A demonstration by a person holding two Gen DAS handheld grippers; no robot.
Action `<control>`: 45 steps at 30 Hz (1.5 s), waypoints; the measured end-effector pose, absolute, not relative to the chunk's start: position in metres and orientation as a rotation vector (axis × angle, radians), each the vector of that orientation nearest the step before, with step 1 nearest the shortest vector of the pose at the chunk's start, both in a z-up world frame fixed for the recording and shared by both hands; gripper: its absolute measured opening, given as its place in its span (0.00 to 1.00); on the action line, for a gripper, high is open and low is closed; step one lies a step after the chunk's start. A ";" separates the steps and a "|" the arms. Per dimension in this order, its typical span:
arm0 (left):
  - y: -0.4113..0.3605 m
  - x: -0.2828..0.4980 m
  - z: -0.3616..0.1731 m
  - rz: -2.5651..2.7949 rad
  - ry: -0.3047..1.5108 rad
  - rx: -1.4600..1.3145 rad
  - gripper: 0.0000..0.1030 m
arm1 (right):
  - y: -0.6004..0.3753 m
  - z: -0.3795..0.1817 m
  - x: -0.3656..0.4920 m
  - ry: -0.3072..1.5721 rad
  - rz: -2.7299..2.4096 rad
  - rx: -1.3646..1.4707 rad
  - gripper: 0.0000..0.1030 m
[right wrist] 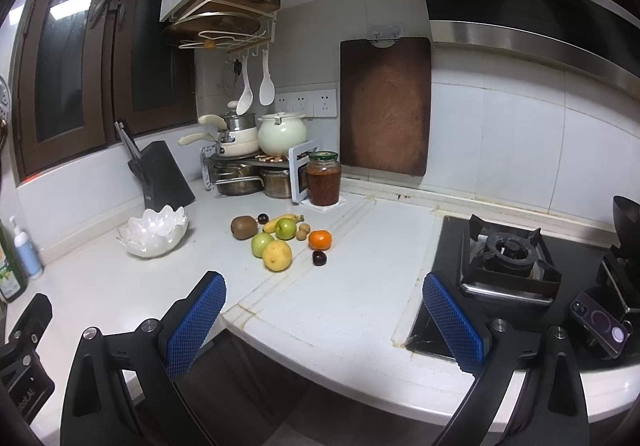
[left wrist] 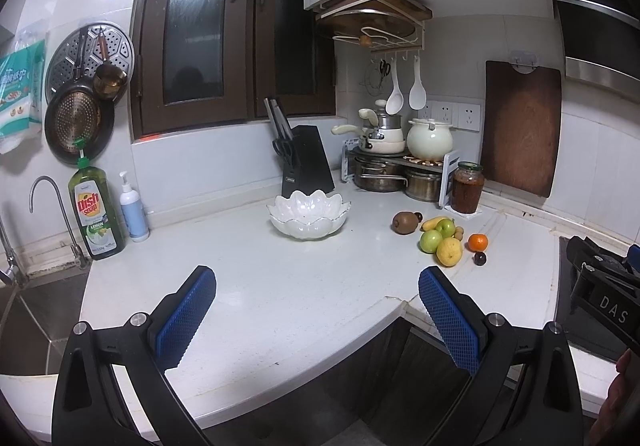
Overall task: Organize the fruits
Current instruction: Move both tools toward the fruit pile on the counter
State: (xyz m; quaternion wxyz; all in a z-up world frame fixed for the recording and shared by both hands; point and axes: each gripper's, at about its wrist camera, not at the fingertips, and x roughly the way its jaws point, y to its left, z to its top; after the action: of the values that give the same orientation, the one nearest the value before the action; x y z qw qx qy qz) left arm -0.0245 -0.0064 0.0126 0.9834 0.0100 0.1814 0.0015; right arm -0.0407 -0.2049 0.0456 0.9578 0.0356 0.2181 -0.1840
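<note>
white counter [left wrist: 280,286] holds a petal-edged bowl [left wrist: 307,219], nothing visible inside it. at the bowl's 3 o'clock, apart from it, sits the fruit: kiwi [left wrist: 405,223], banana [left wrist: 433,223], two green apples [left wrist: 430,241], a yellow citrus [left wrist: 449,251], an orange [left wrist: 477,243] and a dark plum [left wrist: 480,258], bunched close. left gripper [left wrist: 316,286] and right gripper [right wrist: 322,292] both hang over the counter's near edge, jaws spread wide, gripping nothing. a jar [right wrist: 323,183] stands at the fruit's 12 o'clock.

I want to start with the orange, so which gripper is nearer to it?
Right, probably. The right gripper hangs open at the counter edge with the orange almost straight ahead; the left gripper, also open, has it ahead and off to its right.
</note>
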 end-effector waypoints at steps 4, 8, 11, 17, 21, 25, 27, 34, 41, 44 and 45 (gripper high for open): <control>-0.007 -0.022 0.012 0.000 0.369 0.017 1.00 | -0.205 0.045 -0.041 0.443 -0.373 0.071 0.97; -0.007 -0.021 0.011 -0.001 0.369 0.016 1.00 | -0.205 0.046 -0.041 0.444 -0.374 0.071 0.97; -0.007 -0.020 0.011 -0.004 0.372 0.015 1.00 | -0.206 0.046 -0.041 0.445 -0.373 0.071 0.97; -0.007 -0.018 0.010 -0.008 0.375 0.015 1.00 | -0.207 0.046 -0.040 0.447 -0.375 0.072 0.97; -0.009 -0.017 0.009 -0.010 0.374 0.016 1.00 | -0.207 0.046 -0.040 0.445 -0.375 0.071 0.97; -0.009 -0.017 0.010 -0.010 0.374 0.013 1.00 | -0.208 0.046 -0.039 0.447 -0.377 0.071 0.97; -0.009 -0.016 0.010 -0.010 0.375 0.013 1.00 | -0.209 0.046 -0.040 0.448 -0.375 0.072 0.97; -0.012 -0.014 0.011 -0.015 0.374 0.015 1.00 | -0.212 0.046 -0.038 0.453 -0.376 0.076 0.97; -0.012 -0.014 0.010 -0.015 0.373 0.015 1.00 | -0.213 0.045 -0.036 0.460 -0.373 0.078 0.97; -0.015 -0.012 0.009 -0.017 0.372 0.018 1.00 | -0.215 0.045 -0.036 0.461 -0.374 0.080 0.97; -0.016 -0.012 0.009 -0.018 0.371 0.018 1.00 | -0.214 0.045 -0.036 0.461 -0.373 0.079 0.97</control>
State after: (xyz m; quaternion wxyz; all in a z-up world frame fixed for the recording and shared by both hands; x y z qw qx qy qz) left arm -0.0115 -0.0157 0.0092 0.9828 0.0088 0.1845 -0.0091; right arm -0.0356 -0.2143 0.0446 0.9557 0.0389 0.2269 -0.1837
